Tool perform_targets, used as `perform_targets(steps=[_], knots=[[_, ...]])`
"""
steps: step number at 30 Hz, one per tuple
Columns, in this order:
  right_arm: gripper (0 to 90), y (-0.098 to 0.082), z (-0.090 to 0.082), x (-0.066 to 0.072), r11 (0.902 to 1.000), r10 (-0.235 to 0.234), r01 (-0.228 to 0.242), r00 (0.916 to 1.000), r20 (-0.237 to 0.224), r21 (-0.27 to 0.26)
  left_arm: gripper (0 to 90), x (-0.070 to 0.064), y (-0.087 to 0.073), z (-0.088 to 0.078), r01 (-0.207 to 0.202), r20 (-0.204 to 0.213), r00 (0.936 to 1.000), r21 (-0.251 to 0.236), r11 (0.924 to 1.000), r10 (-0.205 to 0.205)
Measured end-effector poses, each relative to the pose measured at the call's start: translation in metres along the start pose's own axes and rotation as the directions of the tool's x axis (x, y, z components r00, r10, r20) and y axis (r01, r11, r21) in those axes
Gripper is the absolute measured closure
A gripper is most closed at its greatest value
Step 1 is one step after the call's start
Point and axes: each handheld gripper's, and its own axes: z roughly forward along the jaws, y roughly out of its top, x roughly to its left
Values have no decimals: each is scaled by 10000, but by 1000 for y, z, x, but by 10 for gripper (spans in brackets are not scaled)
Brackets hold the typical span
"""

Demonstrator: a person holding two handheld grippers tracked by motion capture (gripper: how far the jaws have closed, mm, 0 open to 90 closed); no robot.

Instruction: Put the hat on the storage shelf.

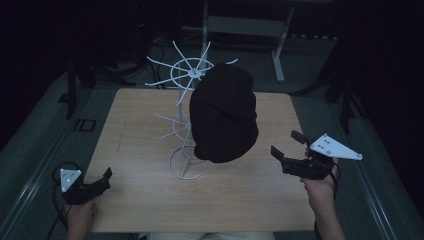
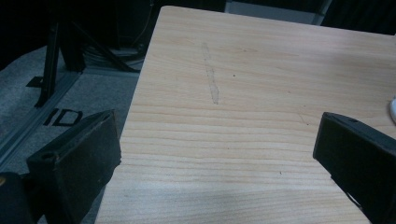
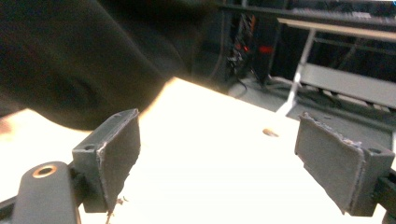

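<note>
Hanging on the white rack (image 1: pixel 187 100), the black hat (image 1: pixel 223 115) is sitting placed ahead of the right gripper (image 1: pixel 285 146); both grippers are gaping empty, the left gripper (image 1: pixel 102 180) idling.

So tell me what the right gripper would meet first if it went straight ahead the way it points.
Probably the black knitted hat hanging on the white wire rack; the right gripper, jaws open and empty, points at its lower edge, though depth is unclear.
</note>
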Motion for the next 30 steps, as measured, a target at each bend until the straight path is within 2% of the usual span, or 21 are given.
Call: perform_targets(steps=[6, 12, 15, 18, 19, 20, 23, 24, 27, 28, 30], knots=[[141, -42, 17, -17, 9969, 170, -205, 9988, 468, 758, 14, 0, 0, 0, 13, 17, 10000, -10, 10000, -13], [141, -83, 26, -37, 9955, 249, -337, 9949, 980, 887, 14, 0, 0, 0, 3, 9, 10000, 1, 10000, -3], [141, -101, 28, -45, 9917, 340, -495, 9910, 1296, 1184, 15, 0, 0, 0, 4, 4, 10000, 4, 10000, -4], [140, -116, 27, -53, 9871, 485, -736, 9837, 1733, 1418, 15, 0, 0, 0, 9, 5, 10000, 2, 10000, -9], [140, -116, 27, -53, 9871, 485, -736, 9837, 1733, 1418, 15, 0, 0, 0, 9, 5, 10000, 2, 10000, -9], [140, -125, 25, -59, 9842, 600, -917, 9775, 2023, 1514, 14, 0, 0, 0, 5, 4, 10000, 1, 10000, -5], [139, -138, 20, -67, 9789, 833, -1226, 9700, 2283, 1636, 15, 0, 0, 0, 0, 6, 10000, 2, 10000, 0], [138, -142, 18, -69, 9760, 780, -1233, 9675, 2406, 1794, 14, 0, 0, 0, -4, 11, 10000, 9, 10000, 4], [138, -151, 11, -75, 9749, 706, -1244, 9592, 2737, 1845, 14, 0, 0, 0, 2, 17, 10000, 6, 10000, -2], [138, -151, 11, -75, 9749, 706, -1244, 9592, 2737, 1845, 14, 0, 0, 0, 2, 17, 10000, 6, 10000, -2], [138, -160, 4, -78, 9736, 604, -1262, 9462, 3180, 1903, 14, 0, 0, 0, 6, 6, 10000, 3, 10000, -6]])
